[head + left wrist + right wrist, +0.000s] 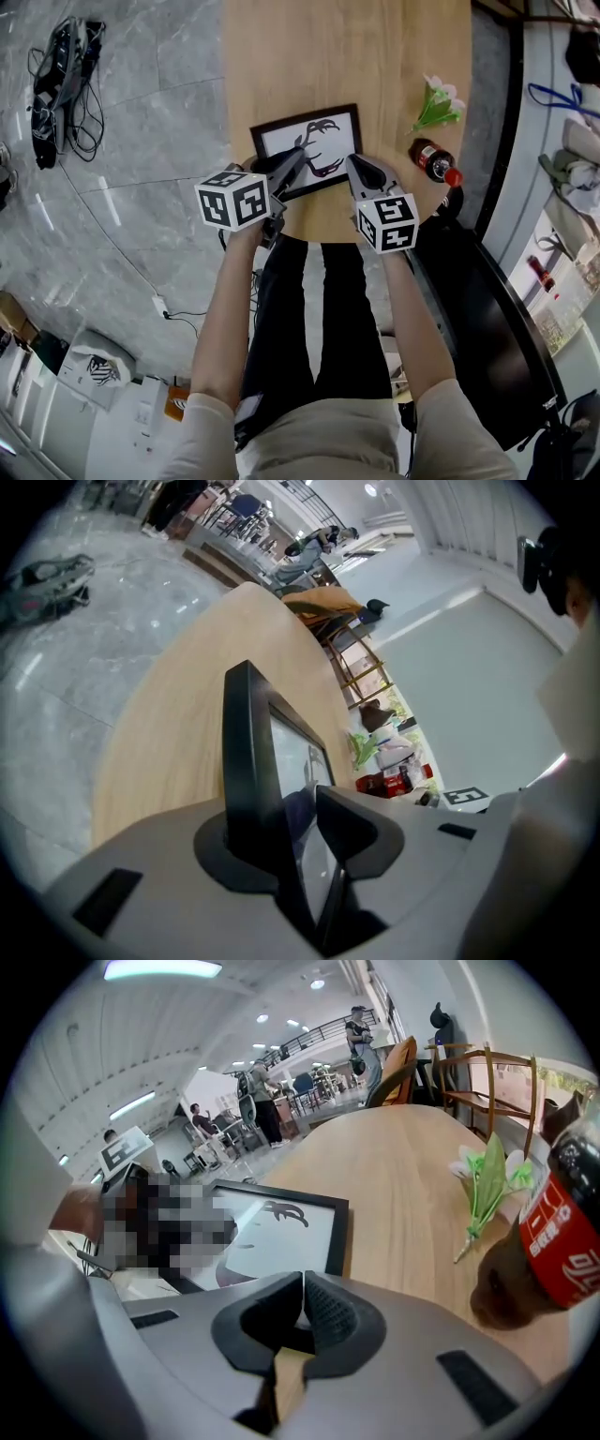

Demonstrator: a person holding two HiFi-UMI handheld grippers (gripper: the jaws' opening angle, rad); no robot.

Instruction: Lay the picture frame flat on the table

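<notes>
A black picture frame (307, 150) holding a white print with a dark figure lies face up near the front edge of the wooden table (375, 66). My left gripper (292, 176) is at the frame's near left corner. In the left gripper view the frame's black edge (246, 761) stands between the jaws, and the right pad (352, 827) is a little off the glass, so the left gripper (291, 808) is open. My right gripper (361, 173) hovers at the frame's near right corner. Its pads meet with nothing between them, so the right gripper (302, 1283) is shut, with the frame (281, 1232) just ahead.
A cola bottle (433, 161) lies right of the frame, and it is close to my right gripper as the bottle (553, 1232). An artificial flower sprig (437, 105) lies beyond it. A black chair (487, 319) sits at the table's right. Cables (61, 75) lie on the floor.
</notes>
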